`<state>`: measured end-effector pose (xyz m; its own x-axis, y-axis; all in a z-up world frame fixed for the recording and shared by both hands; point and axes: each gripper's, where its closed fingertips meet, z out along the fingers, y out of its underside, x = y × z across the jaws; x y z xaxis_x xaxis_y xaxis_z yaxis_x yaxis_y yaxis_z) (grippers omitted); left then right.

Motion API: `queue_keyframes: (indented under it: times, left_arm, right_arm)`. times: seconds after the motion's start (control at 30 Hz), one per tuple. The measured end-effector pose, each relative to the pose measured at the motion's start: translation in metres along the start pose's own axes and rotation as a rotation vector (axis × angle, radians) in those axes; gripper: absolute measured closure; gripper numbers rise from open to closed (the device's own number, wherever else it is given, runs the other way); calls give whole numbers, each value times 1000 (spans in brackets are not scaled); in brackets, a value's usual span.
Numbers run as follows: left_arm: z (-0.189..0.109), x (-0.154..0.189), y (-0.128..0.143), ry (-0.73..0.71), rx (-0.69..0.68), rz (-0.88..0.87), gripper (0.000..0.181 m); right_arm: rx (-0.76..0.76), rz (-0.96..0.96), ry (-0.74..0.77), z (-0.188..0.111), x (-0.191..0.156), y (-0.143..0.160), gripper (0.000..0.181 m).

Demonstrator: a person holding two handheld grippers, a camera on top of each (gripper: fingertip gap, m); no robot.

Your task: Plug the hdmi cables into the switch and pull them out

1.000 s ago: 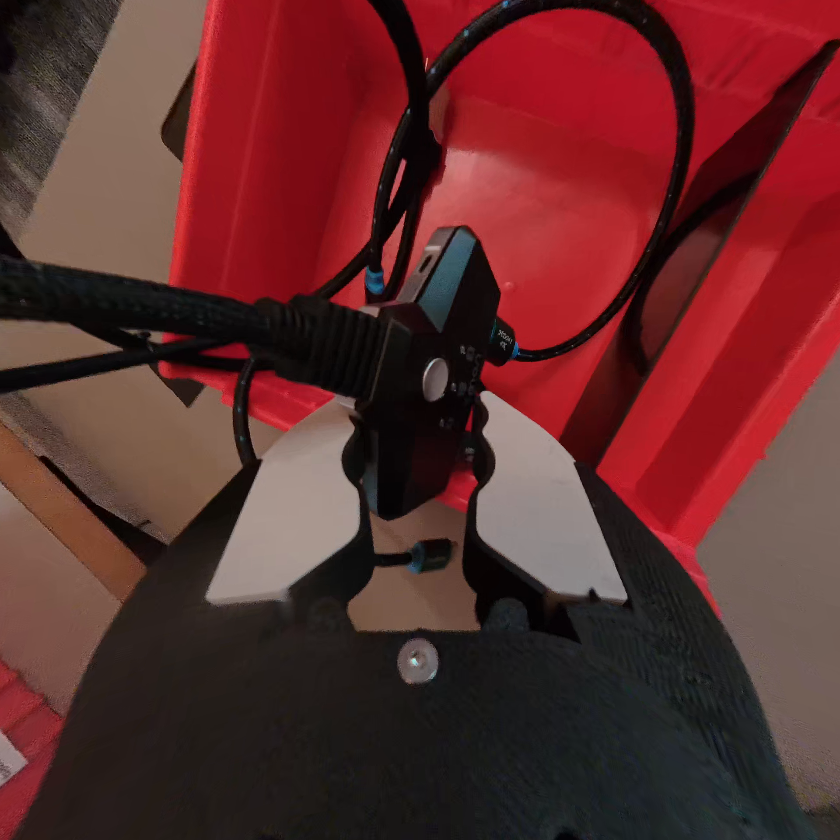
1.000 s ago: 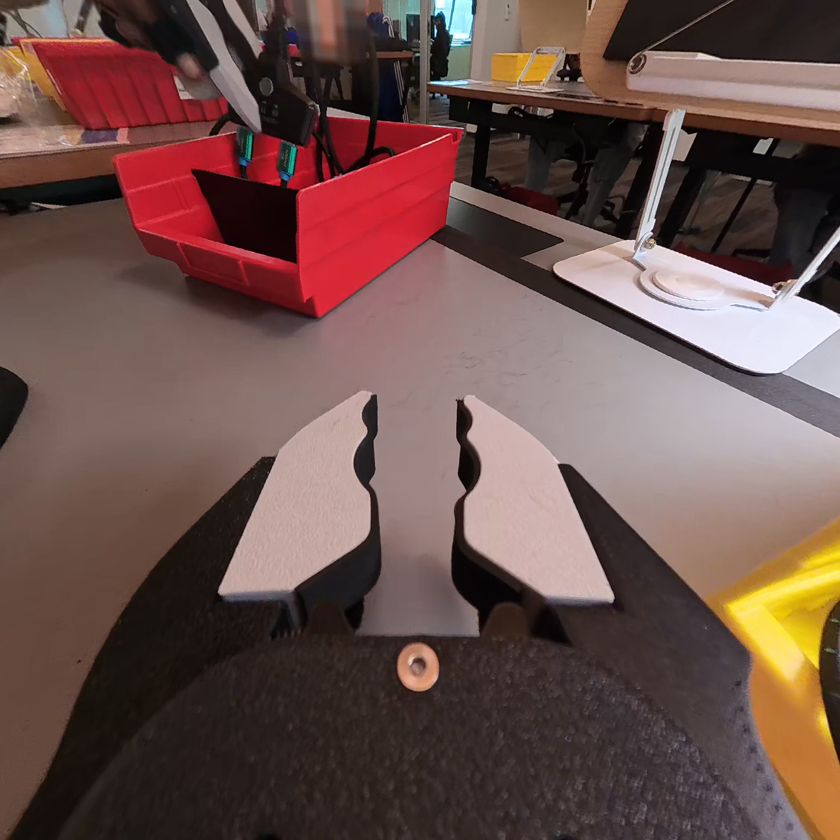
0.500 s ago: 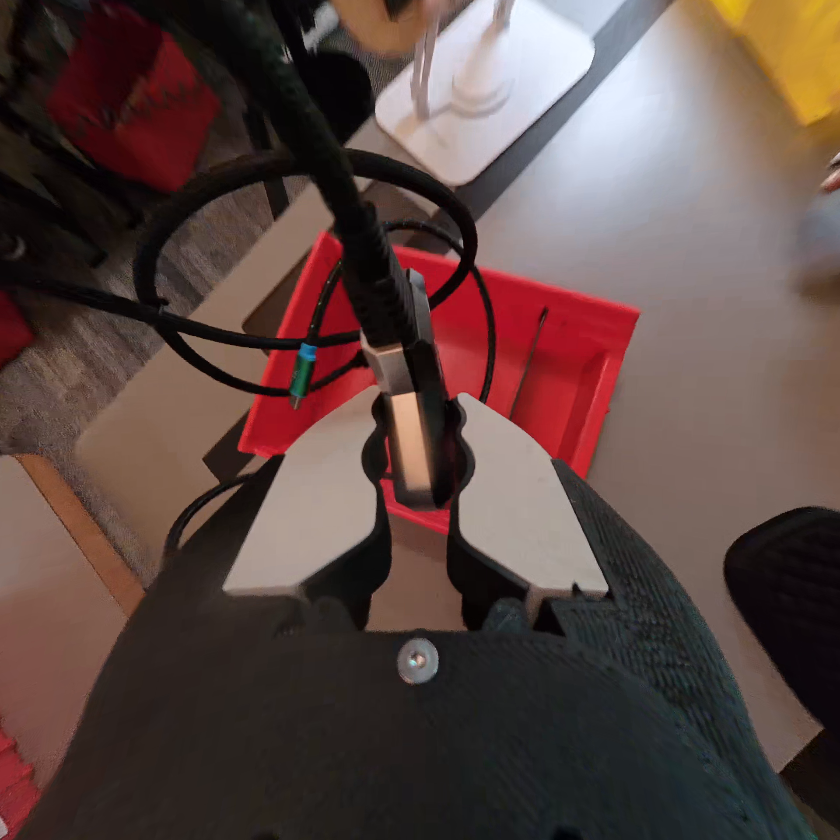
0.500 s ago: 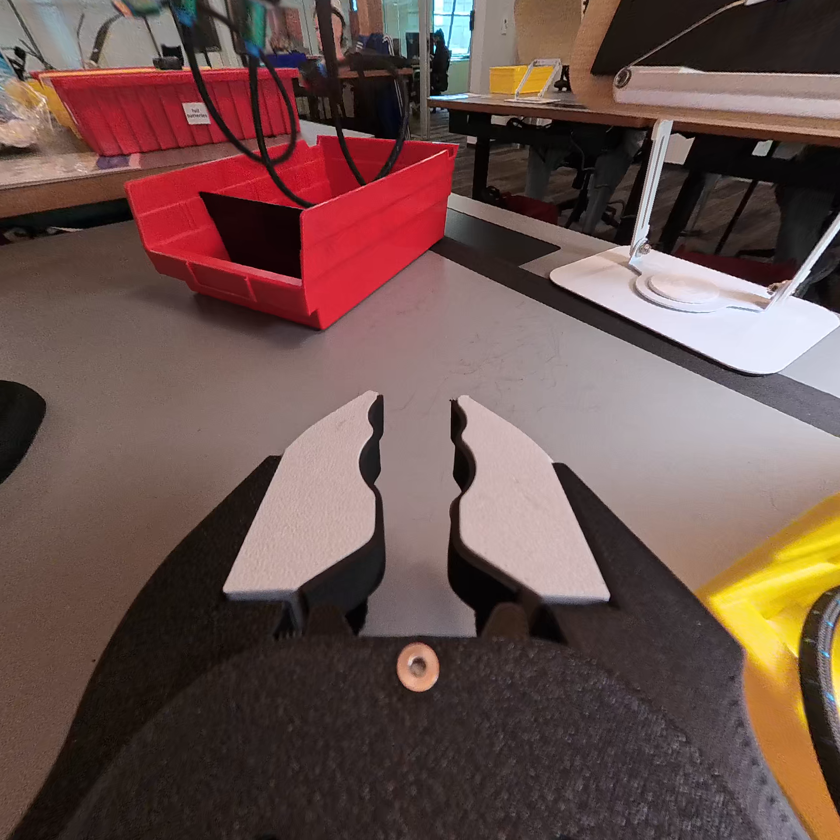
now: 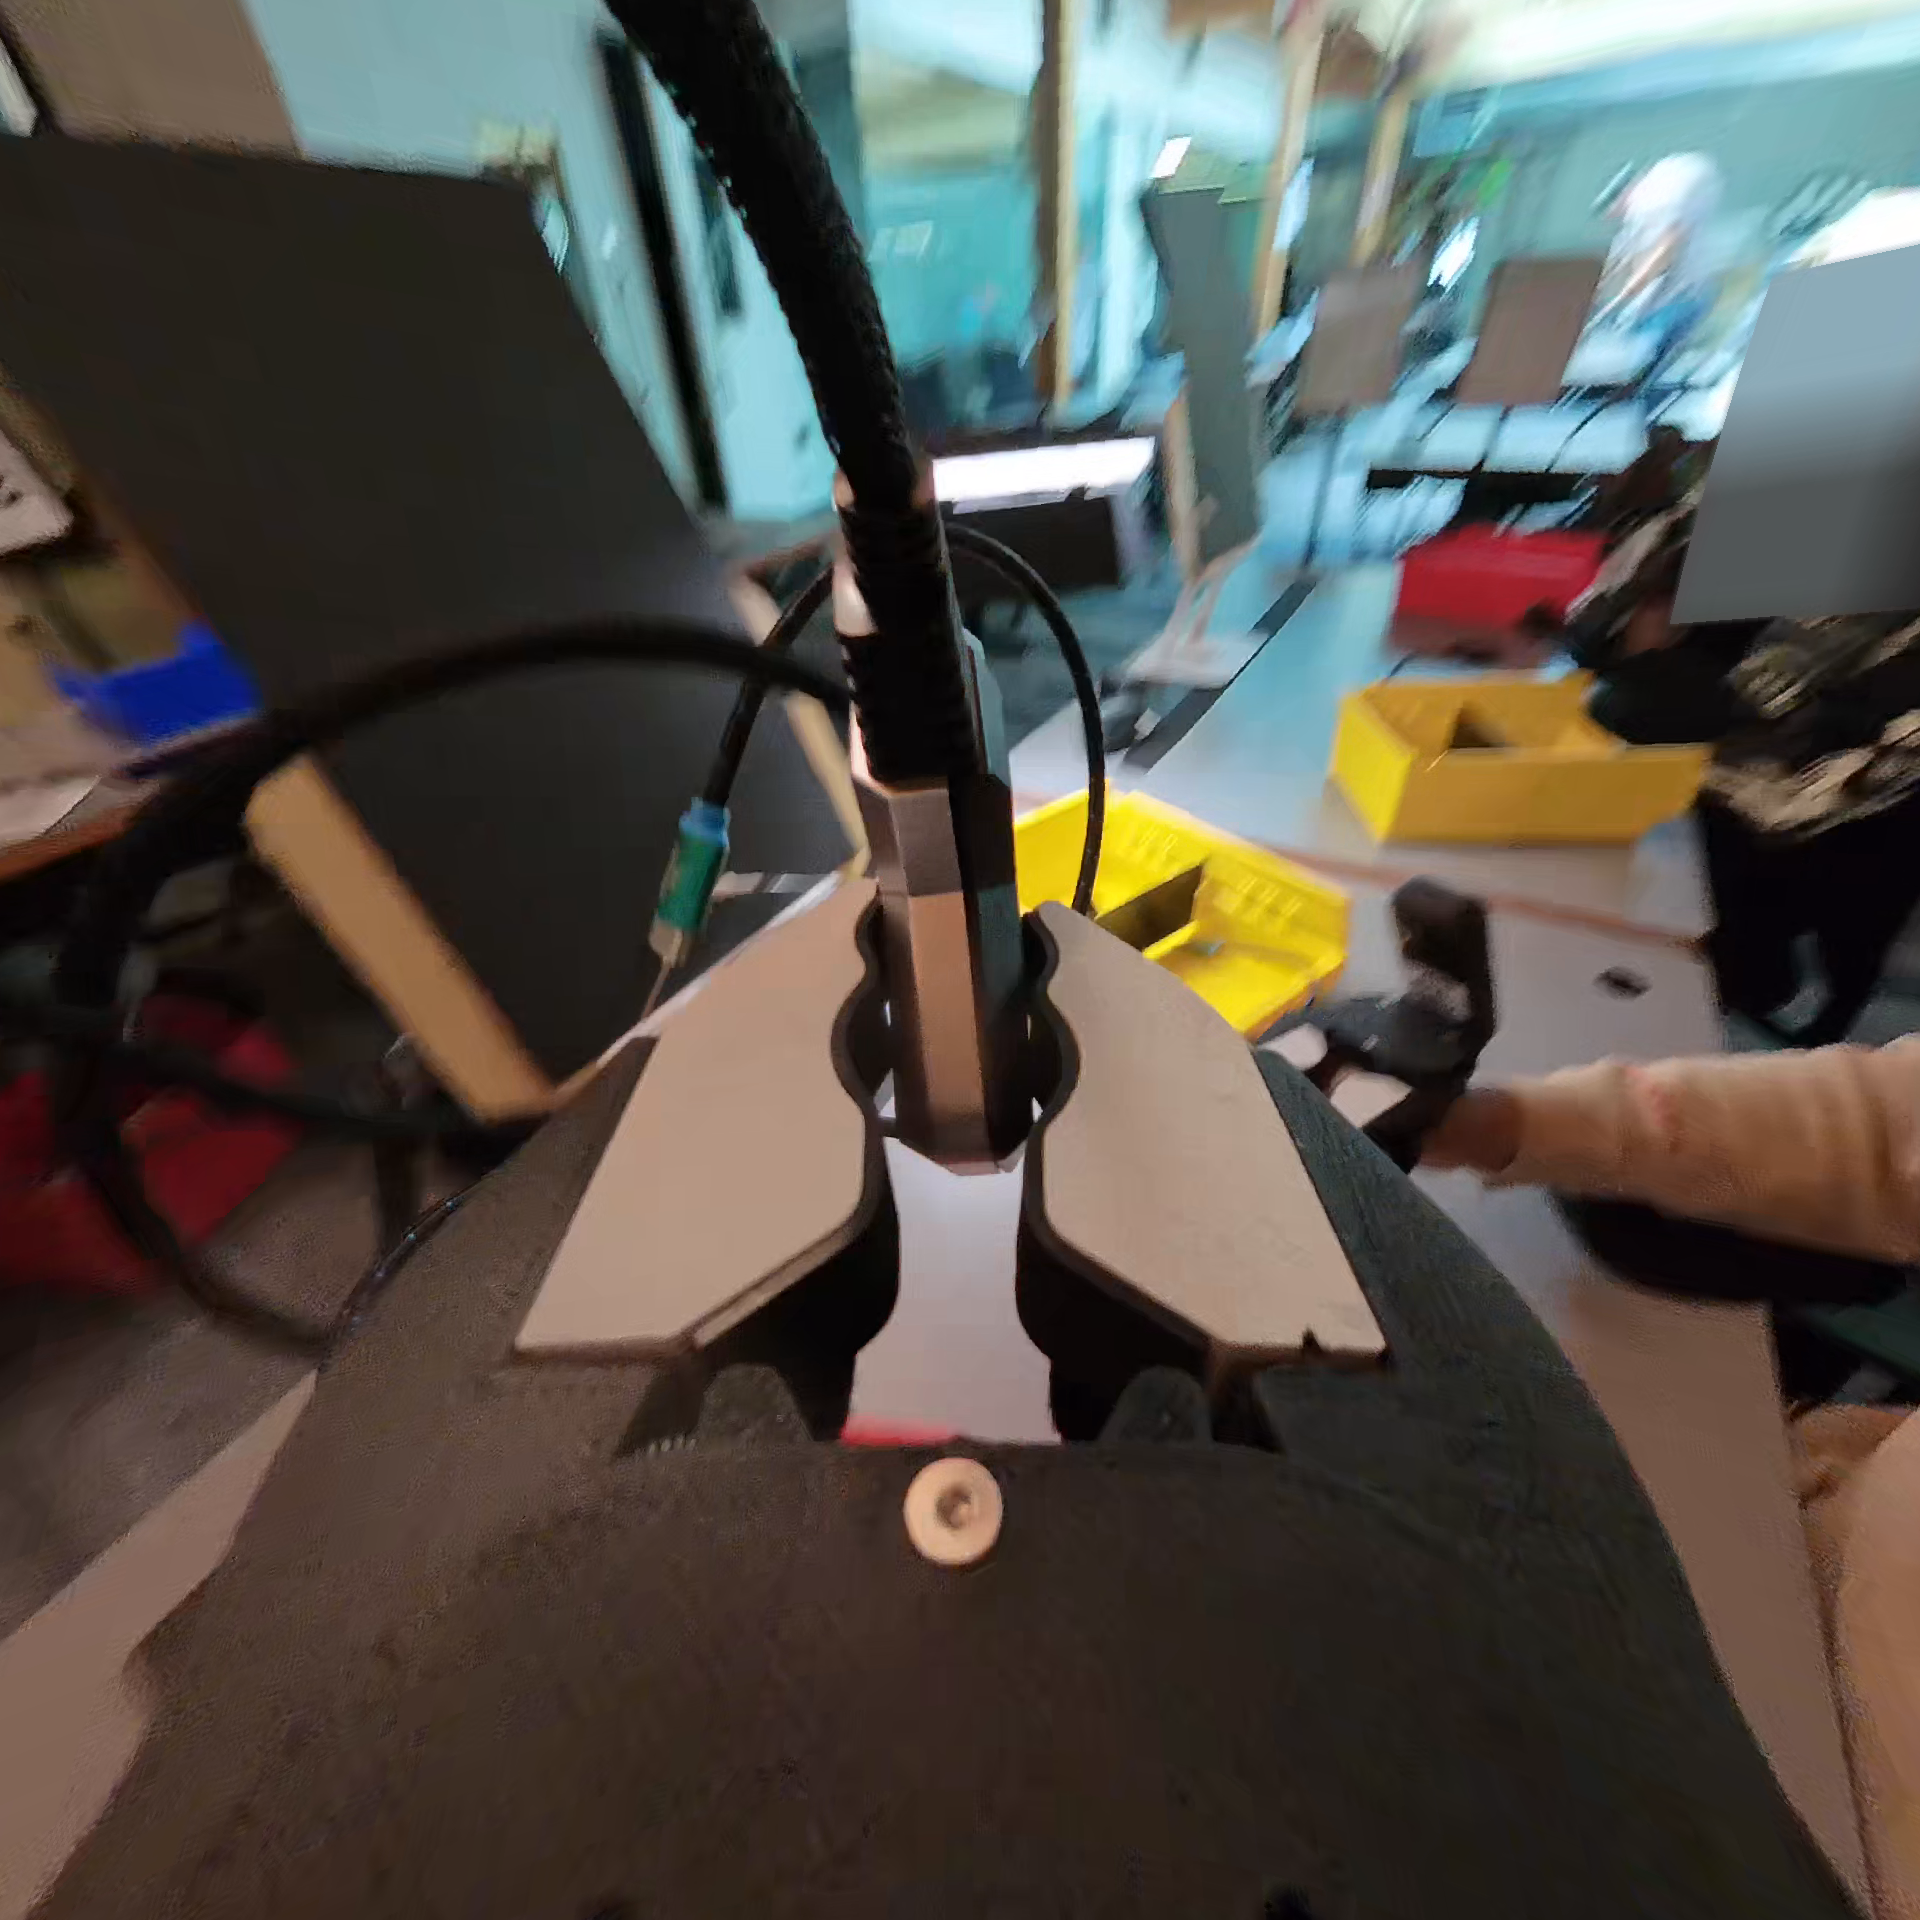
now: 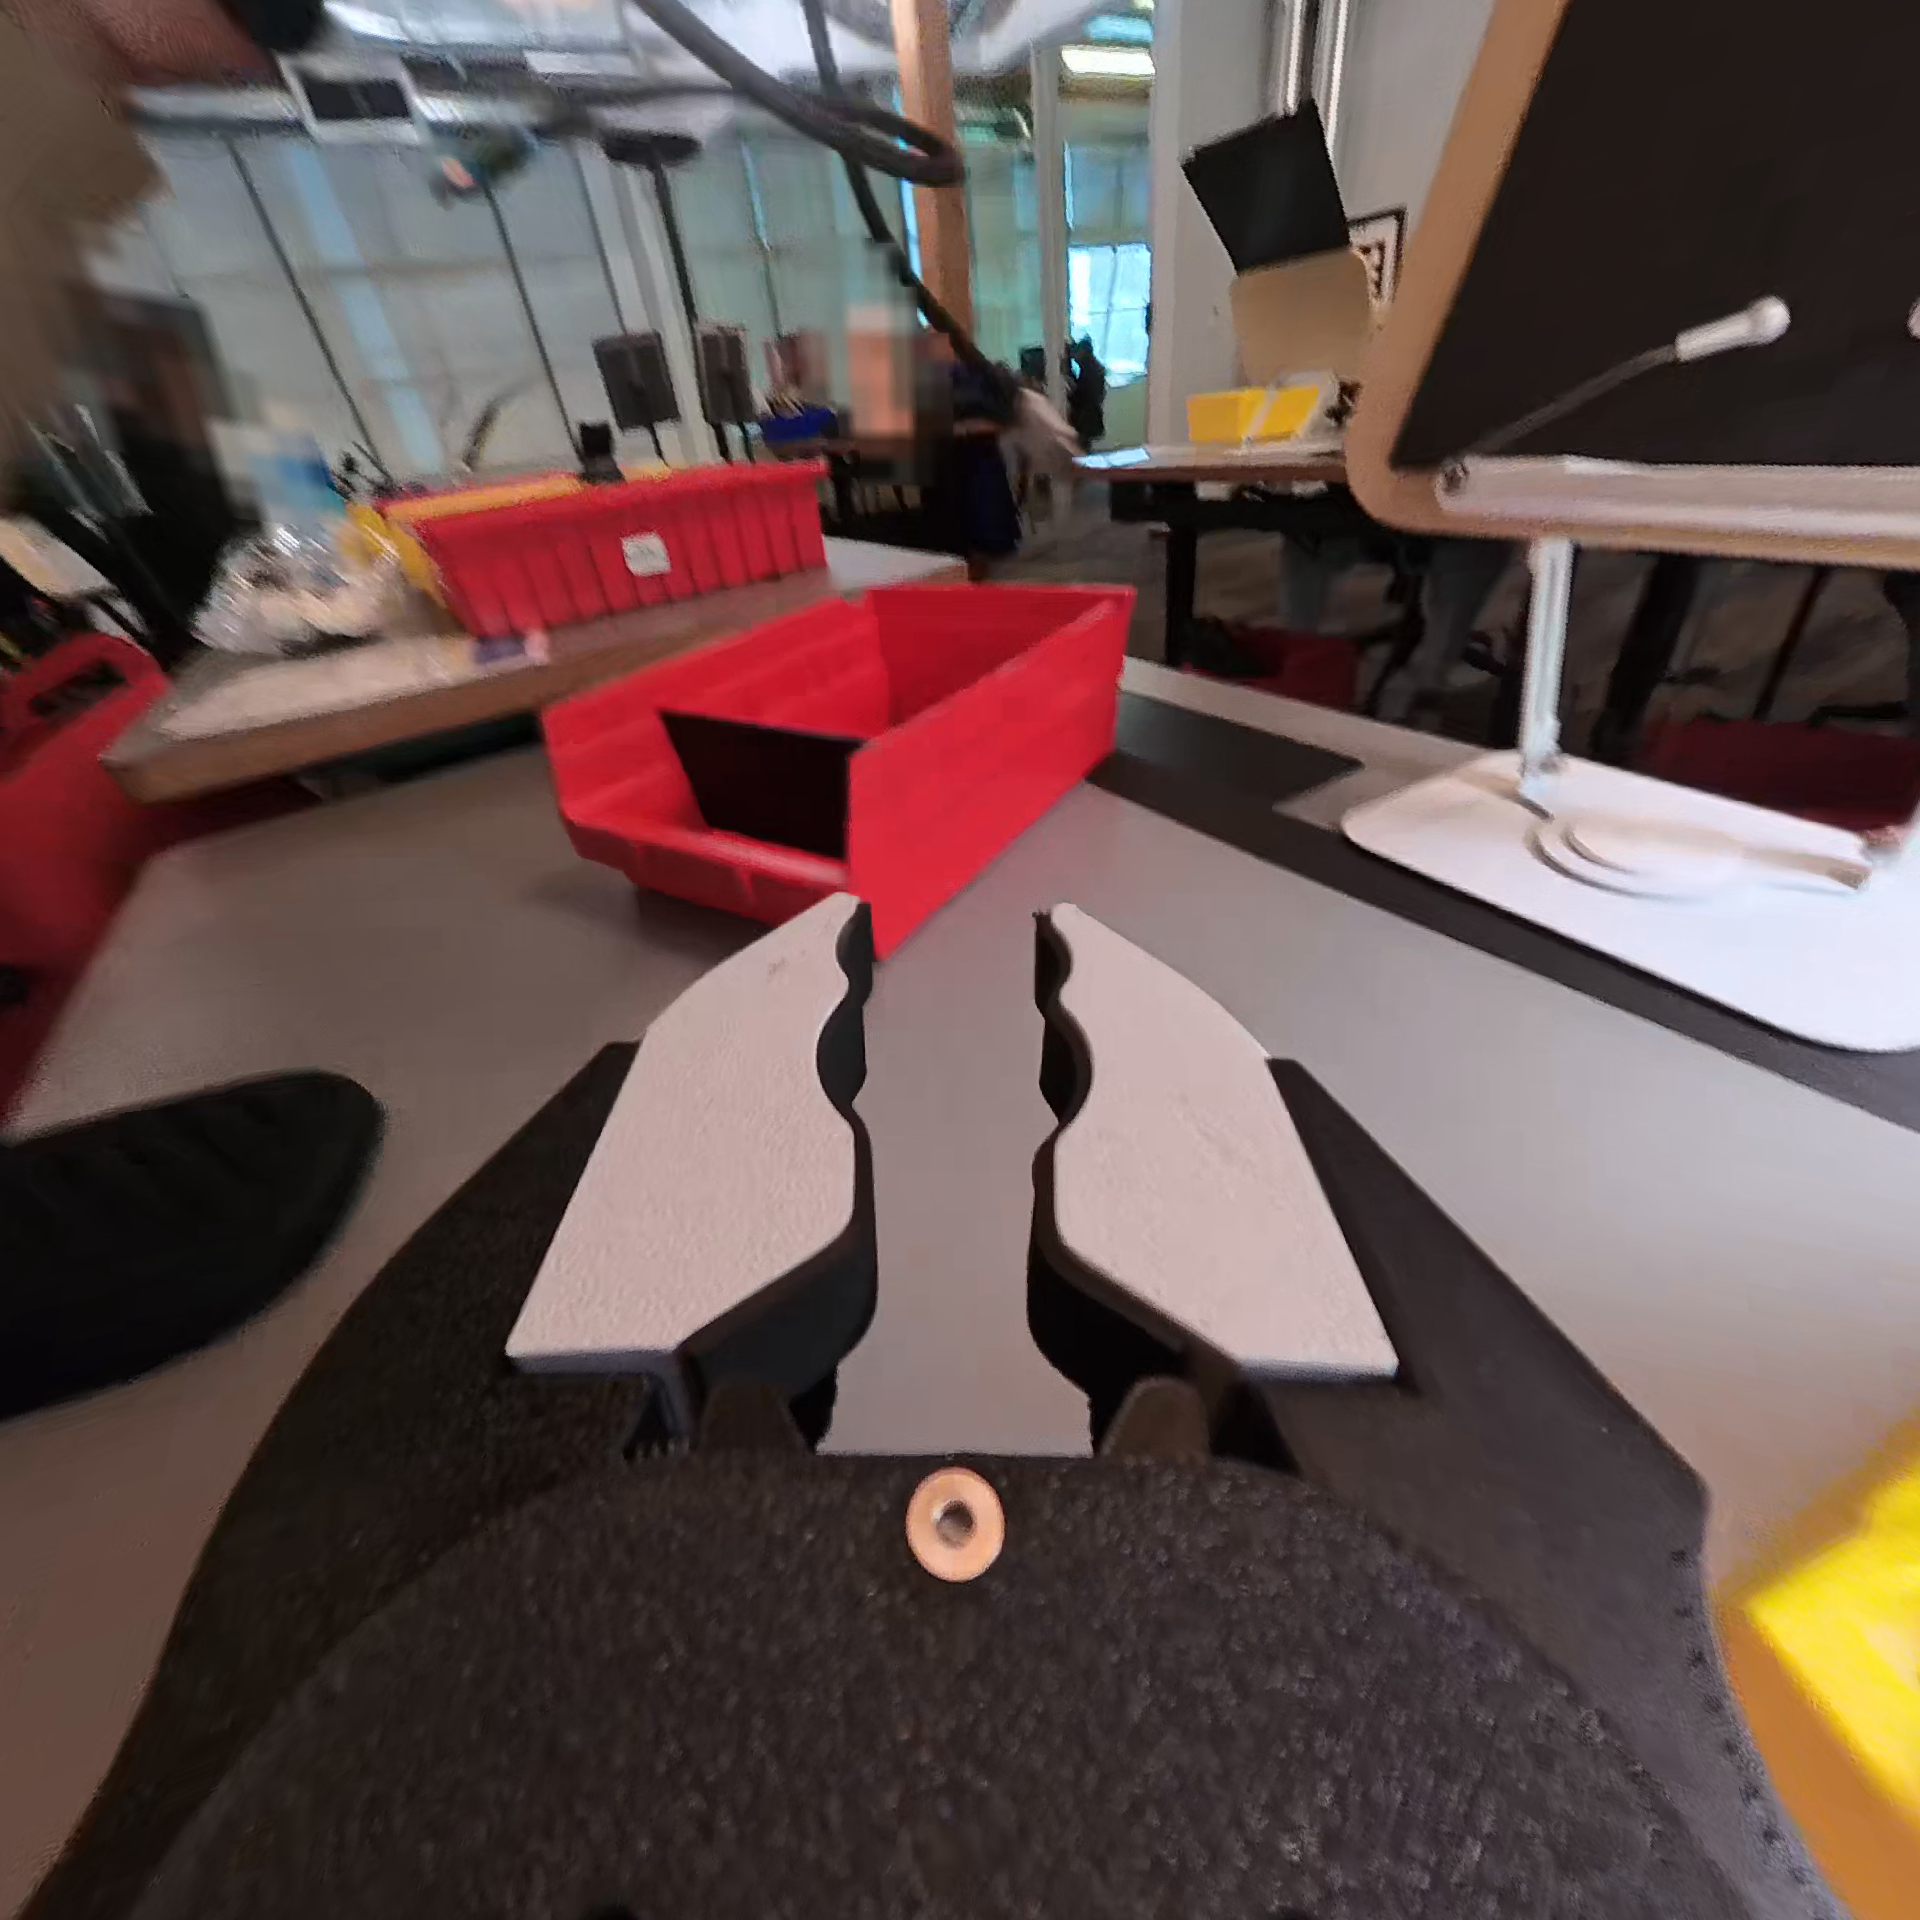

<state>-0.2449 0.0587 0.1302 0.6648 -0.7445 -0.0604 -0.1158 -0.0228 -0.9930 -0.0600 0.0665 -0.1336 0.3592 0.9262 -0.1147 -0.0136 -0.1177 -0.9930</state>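
My left gripper (image 5: 951, 925) is shut on the black and grey hdmi switch (image 5: 940, 997), held edge-on in the air. A thick black braided cable (image 5: 831, 312) runs up from the switch's far end. Thin black cables loop behind it, and one loose plug with a green-blue collar (image 5: 688, 868) hangs to its left. My right gripper (image 6: 945, 920) is open and empty, low over the grey table (image 6: 1403, 1143). Dark cables (image 6: 831, 114) hang at the top of the right wrist view. The other gripper (image 5: 1439, 987) shows at the right of the left wrist view, with a sleeved arm (image 5: 1704, 1143) behind it.
A red bin (image 6: 914, 727) with a black divider stands on the table ahead of my right gripper. A white stand base (image 6: 1683, 914) is at the right. A yellow bin (image 5: 1195, 914) lies beyond the switch, another yellow bin (image 5: 1496, 758) farther back. A black pad (image 6: 156, 1226) lies at the left. There is about 35 cm between the tips of the two grippers.
My left gripper has lifted the switch and its cables out of the red bin and swung from looking down to looking level across the room. My right gripper tilted up slightly, still open.
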Motion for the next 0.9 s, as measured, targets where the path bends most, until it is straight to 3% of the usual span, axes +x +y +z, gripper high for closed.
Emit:
queue_keyframes:
  times: [0.17, 0.3, 0.37, 0.47, 0.57, 0.67, 0.77, 0.9]
  left_arm:
    - [43, 72, -22, 239, 379, -102, 157]
    - [77, 111, -8, 347, 596, -220, 157]
    - [92, 117, 7, 364, 661, -302, 157]
    - [103, 117, 29, 384, 758, -412, 158]
    - [116, 123, 47, 432, 755, -458, 157]
    - [121, 129, 54, 479, 731, -440, 157]
    - [129, 144, 64, 572, 588, -399, 159]
    - [143, 173, 84, 582, 372, -190, 158]
  right_arm:
    - [204, 21, -135, 2, -49, -87, 152]
    - [330, -68, -112, -11, -68, -156, 158]
    - [287, -47, -62, -13, -59, -171, 155]
    - [206, 68, -153, -10, -52, -165, 145]
    - [299, 125, -196, -10, -38, -162, 145]
    - [333, 116, -343, -19, -48, -165, 167]
    - [340, 14, -344, -35, -41, -169, 178]
    - [288, -107, -389, -62, -36, -168, 178]
